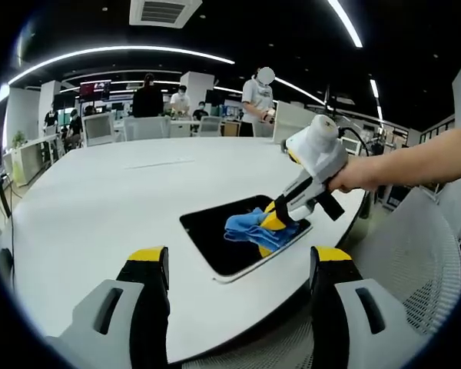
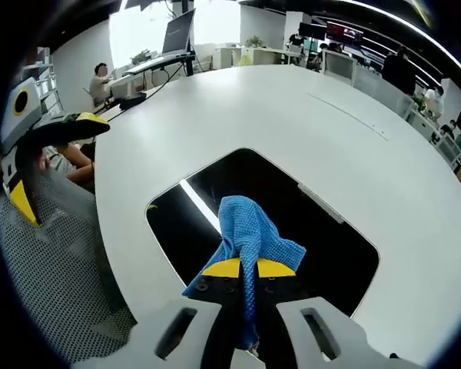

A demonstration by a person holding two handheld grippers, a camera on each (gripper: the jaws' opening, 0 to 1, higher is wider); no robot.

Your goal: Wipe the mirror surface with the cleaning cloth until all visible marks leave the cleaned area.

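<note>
A dark rectangular mirror (image 1: 219, 234) (image 2: 307, 223) lies flat on the white table (image 1: 100, 200) (image 2: 292, 115), near its edge. My right gripper (image 1: 270, 221) (image 2: 248, 269) is shut on a blue cleaning cloth (image 1: 250, 227) (image 2: 250, 227) and presses it onto the mirror's glass. A person's hand holds that gripper from the right. My left gripper (image 1: 238, 265) is open, hovering over the table edge short of the mirror, with nothing between its jaws. In the right gripper view the left gripper (image 2: 58, 127) shows at the far left. A ceiling light reflects as a bright streak on the glass.
A grey mesh chair (image 1: 415, 261) (image 2: 54, 269) stands by the table edge beside the mirror. Several people and desks with monitors stand in the office beyond the table's far side (image 1: 177, 104). Another person sits at a desk (image 2: 100, 81).
</note>
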